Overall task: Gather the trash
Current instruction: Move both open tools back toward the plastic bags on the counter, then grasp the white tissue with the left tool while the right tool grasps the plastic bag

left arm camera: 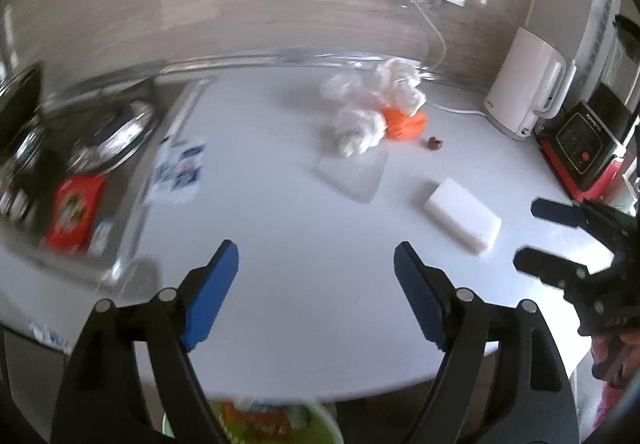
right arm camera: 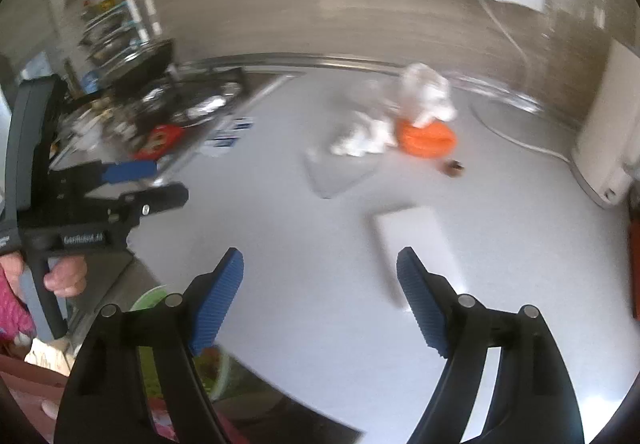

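On the white counter (left arm camera: 288,228) lie crumpled clear and white plastic wrap (left arm camera: 368,108), an orange bag (left arm camera: 404,124), a small brown scrap (left arm camera: 434,142), a clear flat wrapper (left arm camera: 352,172) and a blue-and-white wrapper (left arm camera: 180,172). My left gripper (left arm camera: 316,264) is open and empty over the near counter. My right gripper (right arm camera: 320,272) is open and empty; a white sponge block (right arm camera: 416,244) lies just ahead of it. The plastic wrap (right arm camera: 400,116) and the orange bag (right arm camera: 426,138) lie farther back. A green bin (left arm camera: 256,420) shows below the counter edge.
A white kettle (left arm camera: 528,84) and a red-and-black appliance (left arm camera: 580,148) stand at the right. A stovetop with pans (left arm camera: 100,140) and a red packet (left arm camera: 76,212) is at the left. The wall runs behind. Each gripper shows in the other's view: right (left arm camera: 536,232), left (right arm camera: 160,180).
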### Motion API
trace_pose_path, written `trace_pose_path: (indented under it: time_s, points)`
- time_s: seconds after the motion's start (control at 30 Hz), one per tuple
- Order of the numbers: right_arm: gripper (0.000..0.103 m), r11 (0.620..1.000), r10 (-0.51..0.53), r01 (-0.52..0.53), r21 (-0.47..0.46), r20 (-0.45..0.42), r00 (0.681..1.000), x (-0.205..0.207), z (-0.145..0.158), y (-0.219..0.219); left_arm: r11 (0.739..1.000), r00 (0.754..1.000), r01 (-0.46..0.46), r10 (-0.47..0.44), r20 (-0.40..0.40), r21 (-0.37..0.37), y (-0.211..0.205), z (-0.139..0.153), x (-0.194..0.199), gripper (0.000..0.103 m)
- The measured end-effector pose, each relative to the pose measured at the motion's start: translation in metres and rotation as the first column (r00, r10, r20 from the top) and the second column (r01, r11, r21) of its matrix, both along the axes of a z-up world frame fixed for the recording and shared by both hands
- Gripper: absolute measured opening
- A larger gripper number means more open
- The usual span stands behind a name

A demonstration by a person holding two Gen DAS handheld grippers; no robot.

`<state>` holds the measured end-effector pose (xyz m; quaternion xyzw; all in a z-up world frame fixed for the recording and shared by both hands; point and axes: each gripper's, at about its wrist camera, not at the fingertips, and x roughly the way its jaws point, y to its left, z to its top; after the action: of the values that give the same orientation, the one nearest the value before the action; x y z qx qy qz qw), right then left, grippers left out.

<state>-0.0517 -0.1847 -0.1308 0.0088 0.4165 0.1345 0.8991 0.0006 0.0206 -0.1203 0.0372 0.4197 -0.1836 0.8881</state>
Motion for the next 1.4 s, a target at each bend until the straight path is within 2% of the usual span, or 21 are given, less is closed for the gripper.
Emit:
trace_pose_path:
  time_s: [0.2,0.6,0.7,0.77,0.87,0.97,1.13,1.4]
  points:
    - [0.079,0.997,-0.082,0.082,-0.001,-0.02,0.996,0.018,-0.021,-0.043,0.999,0.998,0.042,-0.041,-0.038,0.026,-0.05,-0.023,0.059,0.079]
    - [0.079,0.984,-0.169,0.171,0.05,-0.034,0.985,0.046,-0.034,-0.079,0.993,0.993,0.09,-0.084,-0.078,0.073,-0.111,-0.059,0.151,0.078]
    - [0.079,0.982,-0.18,0.182,0.058,-0.035,0.983,0.052,-0.036,-0.083,0.993,0.99,0.094,-0.086,-0.108,0.072,-0.12,-0.068,0.166,0.066]
    - [0.079,0.98,-0.185,0.187,0.063,-0.034,0.982,0.055,-0.037,-0.086,0.995,0.988,0.084,-0.076,-0.133,0.061,-0.122,-0.074,0.174,0.047]
    - [0.079,0.98,-0.188,0.19,0.067,-0.037,0.982,0.06,-0.039,-0.087,0.994,0.986,0.079,-0.067,-0.15,0.076,-0.128,-0.081,0.182,0.031]
    - [0.079,0.98,-0.183,0.186,0.075,-0.035,0.982,0.068,-0.039,-0.088,0.993,0.989,0.086,-0.076,-0.128,0.076,-0.128,-0.079,0.181,0.022]
    - [0.079,0.983,-0.16,0.159,0.087,0.001,0.987,0.096,-0.031,-0.084,0.996,0.99,0.091,-0.088,-0.114,0.024,-0.123,-0.064,0.174,0.02]
    - [0.079,0.988,-0.122,0.117,0.102,0.052,0.991,0.173,-0.019,-0.081,0.998,0.995,0.07,-0.07,-0.078,-0.006,-0.101,-0.037,0.15,0.02]
